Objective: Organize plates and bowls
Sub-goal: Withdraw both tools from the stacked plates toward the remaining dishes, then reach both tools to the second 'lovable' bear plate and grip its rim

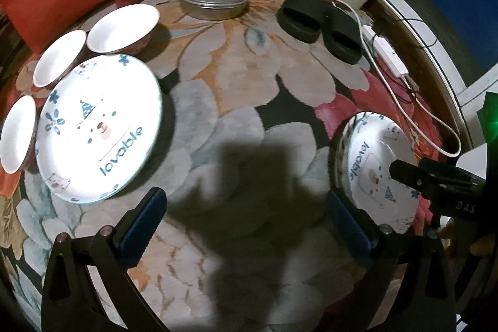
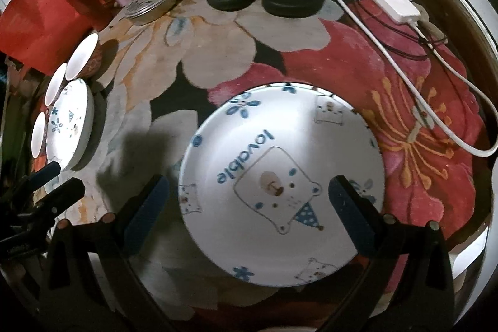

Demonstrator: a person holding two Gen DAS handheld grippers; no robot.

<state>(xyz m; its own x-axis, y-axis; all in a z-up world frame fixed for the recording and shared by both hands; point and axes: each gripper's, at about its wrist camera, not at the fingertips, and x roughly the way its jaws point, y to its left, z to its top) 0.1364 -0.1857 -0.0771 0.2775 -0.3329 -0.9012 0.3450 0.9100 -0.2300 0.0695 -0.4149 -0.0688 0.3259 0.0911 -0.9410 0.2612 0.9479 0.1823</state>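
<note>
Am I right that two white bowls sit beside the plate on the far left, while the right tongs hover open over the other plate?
Not quite: three white bowls sit beside the left plate, as the left wrist view shows. The rest holds: the right tongs hover open over the other plate.

You work in dim light with 1 source overhead: the white cartoon-bear plate glares until its print washes out, while a dark, soft shadow falls across the flowered carpet. Both fisheye views bend and blacken at the edges, slightly blurred.
</note>
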